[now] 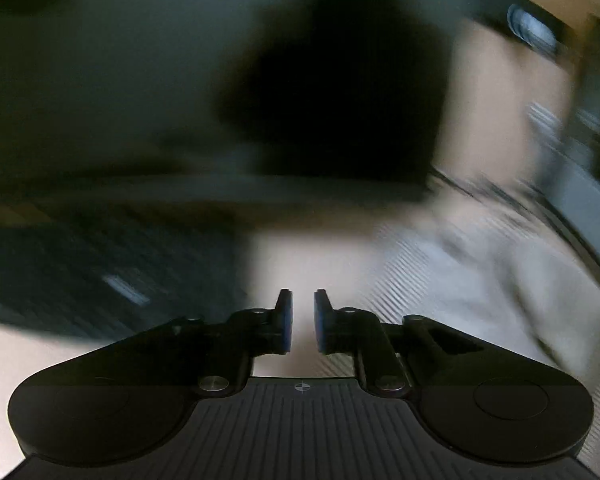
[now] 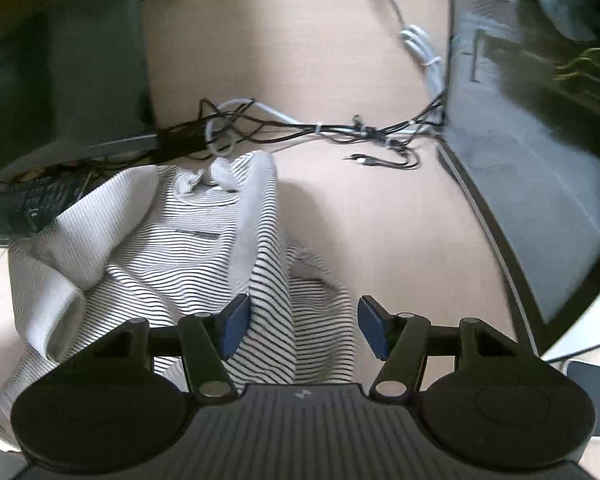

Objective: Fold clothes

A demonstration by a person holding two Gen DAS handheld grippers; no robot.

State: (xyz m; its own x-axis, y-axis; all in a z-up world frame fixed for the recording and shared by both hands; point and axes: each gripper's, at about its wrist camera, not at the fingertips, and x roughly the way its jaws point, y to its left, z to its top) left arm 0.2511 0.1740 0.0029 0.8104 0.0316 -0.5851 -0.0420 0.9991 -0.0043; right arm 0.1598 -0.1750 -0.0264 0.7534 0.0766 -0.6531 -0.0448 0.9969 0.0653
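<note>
Hovering right gripper: the right gripper [image 2: 304,330] hangs over the near edge of the garment, its blue-padded fingers [image 2: 236,330] spread wide with nothing between them; a raised ridge of cloth runs up just beside the left pad.
Left gripper: the left gripper [image 1: 303,320] has its pads close together with a narrow gap, and no cloth shows in that gap; its view is heavily smeared, so little else is certain there.
Garment: a white knit top with thin black stripes [image 2: 188,248] lies crumpled on the pale beige surface [image 2: 300,60], bunched into loose folds, one flap turned over at the left, the neck end furthest from the gripper. In the left view it shows as a blurred pale mass [image 1: 480,264] to the right.
Surroundings: a tangle of black and white cables [image 2: 292,128] lies beyond the top; a dark keyboard [image 2: 32,204] touches its left edge; a dark monitor [image 2: 540,160] stands to the right.
Step in hand: judging by the rumpled cloth, no neat fold is laid; this reads as reaching for a hold.
Next move: probably lowering the spread fingers onto an edge or the ridge, pinching one layer only, clear of the cables.
</note>
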